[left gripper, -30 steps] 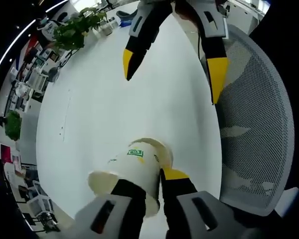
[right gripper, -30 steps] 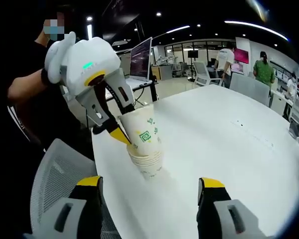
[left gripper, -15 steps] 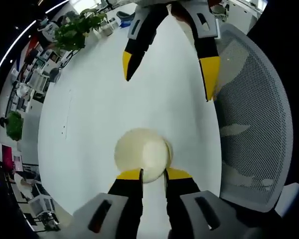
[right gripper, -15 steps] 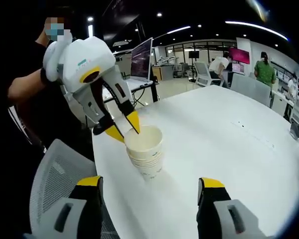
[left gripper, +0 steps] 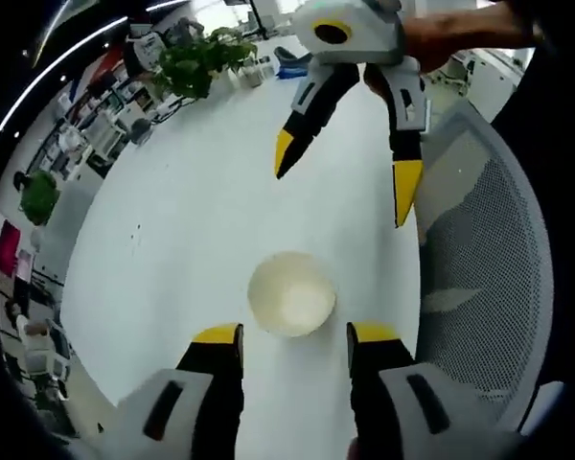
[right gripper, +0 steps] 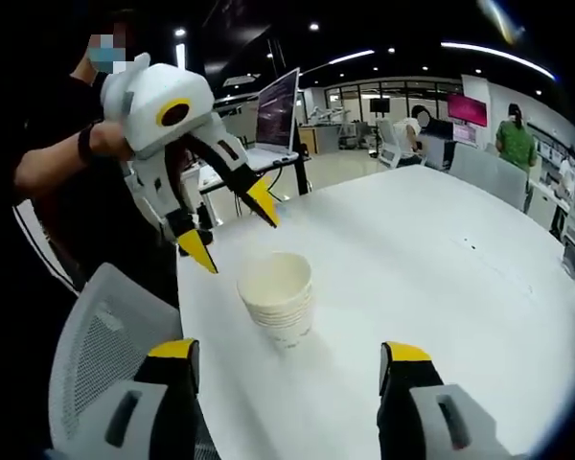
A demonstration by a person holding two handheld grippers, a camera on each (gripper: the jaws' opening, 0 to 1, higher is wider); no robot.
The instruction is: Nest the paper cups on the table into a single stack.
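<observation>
A stack of nested cream paper cups stands upright near the edge of the white table; from above I see its open mouth. My left gripper hangs open just above the stack, nothing between its yellow-tipped jaws; it appears as a white gripper above and left of the cups. My right gripper is open and empty, short of the stack, and shows across the table as the other gripper.
A grey mesh chair stands against the table edge by the cups. A potted plant and small items sit at the far end. A laptop stands behind. People are in the background.
My left gripper pushed the held cup down into the stack, then opened and lifted clear of it. The right gripper stayed still and open.
</observation>
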